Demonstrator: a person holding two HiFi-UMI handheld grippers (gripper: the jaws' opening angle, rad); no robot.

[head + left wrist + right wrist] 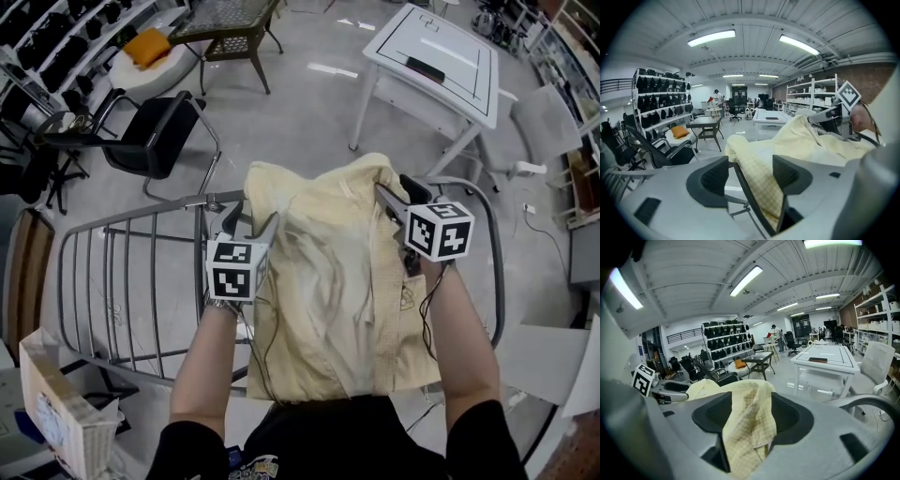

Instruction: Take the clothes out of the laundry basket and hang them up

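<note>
Head view alone: box beside rack

One pale yellow shirt, one grey drying rack, two grippers, left gripper and right gripper, one white table, one black chair, one orange cushion, one open box.

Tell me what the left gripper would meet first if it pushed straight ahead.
The yellow shirt: a fold lies between the open jaws of the left gripper, draped over the grey rack bar, which probably comes next.
</note>
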